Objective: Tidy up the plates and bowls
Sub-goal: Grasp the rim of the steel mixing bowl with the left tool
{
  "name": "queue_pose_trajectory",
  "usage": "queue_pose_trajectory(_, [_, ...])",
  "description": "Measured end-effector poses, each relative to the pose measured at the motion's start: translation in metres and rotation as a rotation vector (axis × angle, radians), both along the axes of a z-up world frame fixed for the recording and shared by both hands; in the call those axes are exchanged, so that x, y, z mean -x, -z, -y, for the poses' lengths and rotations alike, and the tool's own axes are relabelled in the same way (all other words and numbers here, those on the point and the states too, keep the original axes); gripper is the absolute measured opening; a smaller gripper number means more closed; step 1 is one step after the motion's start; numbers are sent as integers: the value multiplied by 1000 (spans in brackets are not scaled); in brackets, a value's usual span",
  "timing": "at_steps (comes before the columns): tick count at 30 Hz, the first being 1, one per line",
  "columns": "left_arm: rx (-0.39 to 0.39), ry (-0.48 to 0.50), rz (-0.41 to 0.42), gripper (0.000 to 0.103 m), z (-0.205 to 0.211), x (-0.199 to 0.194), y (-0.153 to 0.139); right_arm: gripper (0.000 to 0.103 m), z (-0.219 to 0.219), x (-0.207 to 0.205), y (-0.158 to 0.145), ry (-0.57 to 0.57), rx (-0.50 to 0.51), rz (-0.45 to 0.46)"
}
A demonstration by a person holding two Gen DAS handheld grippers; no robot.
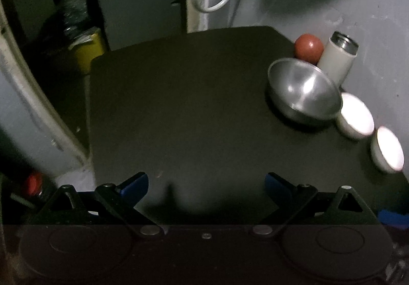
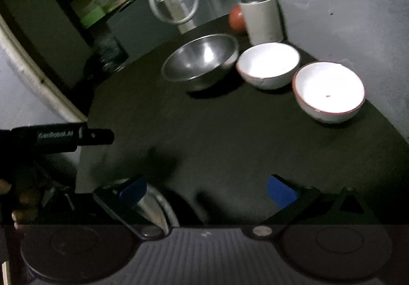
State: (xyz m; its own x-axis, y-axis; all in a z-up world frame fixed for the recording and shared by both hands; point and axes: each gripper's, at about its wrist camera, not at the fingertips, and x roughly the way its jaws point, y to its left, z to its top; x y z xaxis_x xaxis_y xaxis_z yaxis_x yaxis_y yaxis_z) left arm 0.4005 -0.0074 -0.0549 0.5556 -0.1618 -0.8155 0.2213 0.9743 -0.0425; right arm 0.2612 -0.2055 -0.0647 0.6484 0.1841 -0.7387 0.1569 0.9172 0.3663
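Bowls on the dark table point(image 2: 230, 147): one steel bowl point(image 2: 202, 60), two white bowls point(image 2: 268, 64) point(image 2: 329, 89); both grippers' fingers point(image 1: 134, 184) point(image 2: 280, 191) wide apart, empty.

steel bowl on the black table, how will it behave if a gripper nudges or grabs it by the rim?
The steel bowl has a rounded underside, so a nudge will probably rock or spin it rather than slide it cleanly. Its polished wall looks slick; fingers on the rim may slip. It sits close beside a white bowl, likely ceramic, so a sideways push could knock the two together.
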Motion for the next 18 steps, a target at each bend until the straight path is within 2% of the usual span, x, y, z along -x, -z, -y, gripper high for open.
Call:
queue_pose_trajectory(7, [40, 85, 44, 99, 25, -53, 2, 103, 2, -24, 1, 136, -12, 28])
queue_pose_trajectory(18, [69, 199, 107, 102, 57, -114, 0, 103, 1, -62, 2, 265, -49, 93])
